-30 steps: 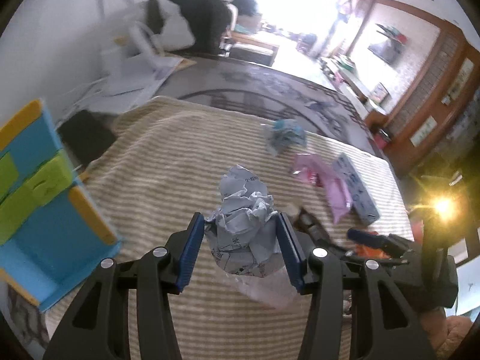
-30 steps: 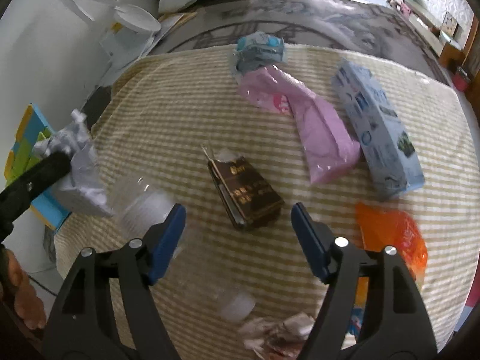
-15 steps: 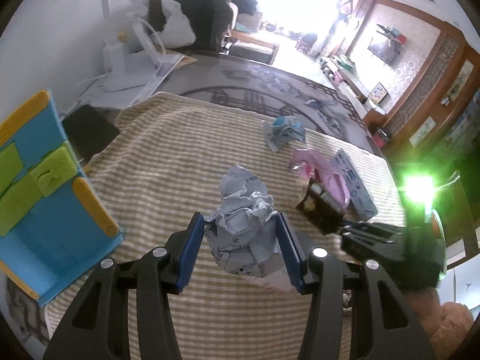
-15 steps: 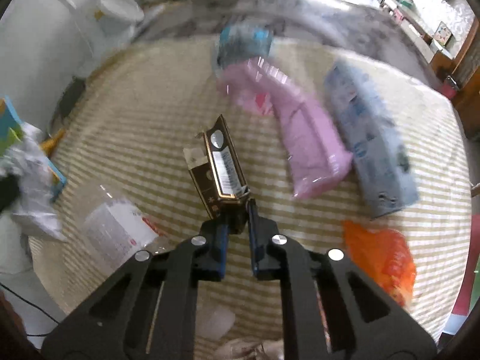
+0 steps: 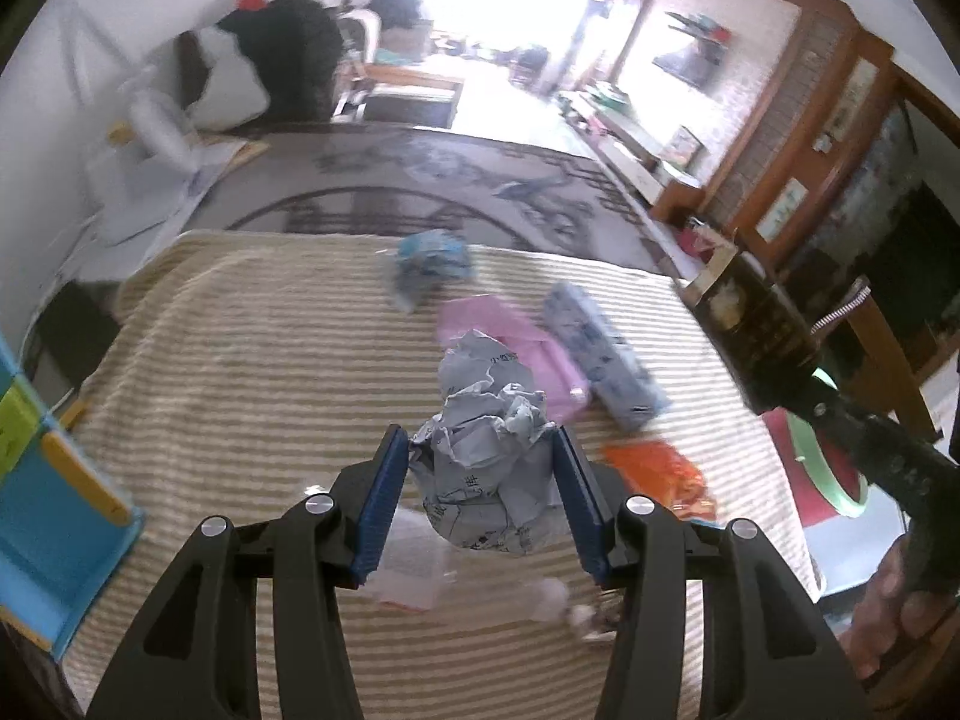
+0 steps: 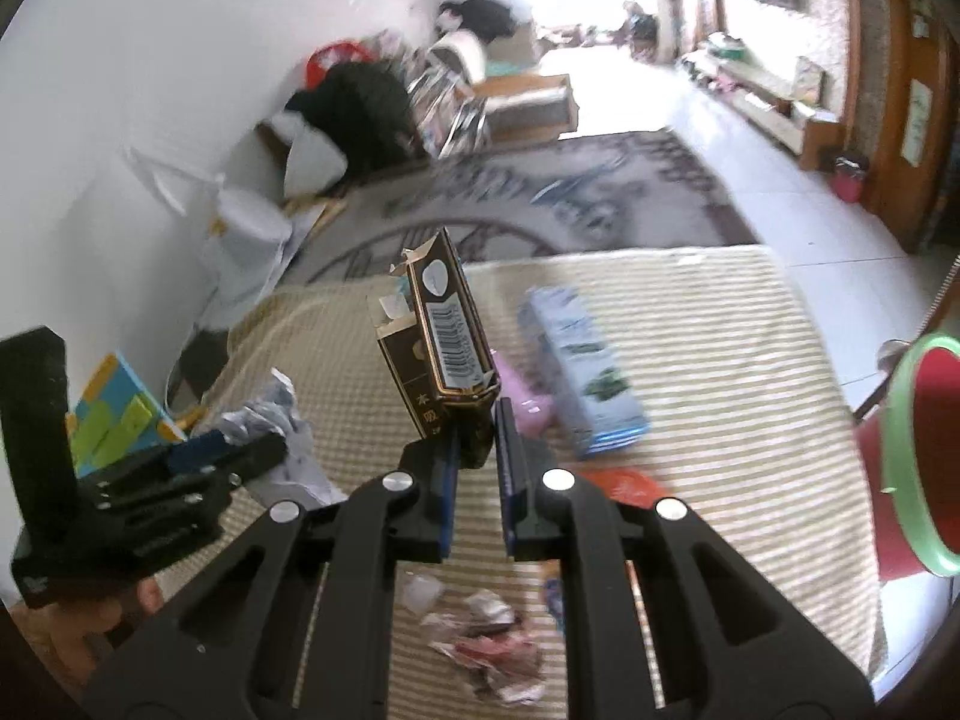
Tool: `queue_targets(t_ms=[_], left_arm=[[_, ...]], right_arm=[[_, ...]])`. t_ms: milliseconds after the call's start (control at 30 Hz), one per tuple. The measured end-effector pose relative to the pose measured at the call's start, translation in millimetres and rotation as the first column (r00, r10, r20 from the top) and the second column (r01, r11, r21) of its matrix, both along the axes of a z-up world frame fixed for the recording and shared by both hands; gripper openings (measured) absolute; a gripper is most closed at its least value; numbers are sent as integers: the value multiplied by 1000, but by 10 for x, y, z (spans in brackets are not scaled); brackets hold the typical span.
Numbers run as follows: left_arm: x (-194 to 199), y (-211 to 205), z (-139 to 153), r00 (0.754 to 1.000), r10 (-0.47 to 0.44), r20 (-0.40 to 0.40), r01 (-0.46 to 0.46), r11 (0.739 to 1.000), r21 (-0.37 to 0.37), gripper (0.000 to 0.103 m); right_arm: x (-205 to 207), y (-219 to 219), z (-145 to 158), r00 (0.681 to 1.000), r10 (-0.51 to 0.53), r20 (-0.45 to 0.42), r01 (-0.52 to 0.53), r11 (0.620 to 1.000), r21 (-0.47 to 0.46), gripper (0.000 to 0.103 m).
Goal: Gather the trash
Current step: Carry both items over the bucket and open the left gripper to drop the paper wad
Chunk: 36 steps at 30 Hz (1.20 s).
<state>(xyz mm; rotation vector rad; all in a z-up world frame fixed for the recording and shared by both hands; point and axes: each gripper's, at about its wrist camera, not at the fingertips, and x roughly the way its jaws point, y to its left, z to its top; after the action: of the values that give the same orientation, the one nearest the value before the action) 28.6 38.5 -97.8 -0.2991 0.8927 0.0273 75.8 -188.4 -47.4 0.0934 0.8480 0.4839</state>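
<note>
My left gripper is clamped on a crumpled paper ball, held above the striped cloth. My right gripper pinches the bottom of a dark cigarette pack, lifted off that cloth, with the red bin beside the cloth's right edge.

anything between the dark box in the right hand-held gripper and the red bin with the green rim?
Nothing visible. The dark box is clamped in the right hand-held gripper, above the striped cloth; the red bin sits off the cloth's right edge, mouth unobstructed.
</note>
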Motion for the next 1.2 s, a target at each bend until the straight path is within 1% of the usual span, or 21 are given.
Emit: queue_targets(t_ms=[167,567,867,1200], left_arm=[[91,-343,42,999,-48,3,48,999,7,47],[246,-1028,90,998,-56,-6,56,998,19,47],[356,-1649,97,997,-75,-14,75,997,31,47],[484,-2373,97,989,-147,-19,148,988,43,47]], right_arm=[[-1,-360,63,999,-49,23,49,999,12,12],[59,-1083,90,998,-62,33,62,998,14,12],[133,-1674,74,996,-80,33,79,996,30,12],[145,-2374,30,989,-143,24,142,989,41,12]])
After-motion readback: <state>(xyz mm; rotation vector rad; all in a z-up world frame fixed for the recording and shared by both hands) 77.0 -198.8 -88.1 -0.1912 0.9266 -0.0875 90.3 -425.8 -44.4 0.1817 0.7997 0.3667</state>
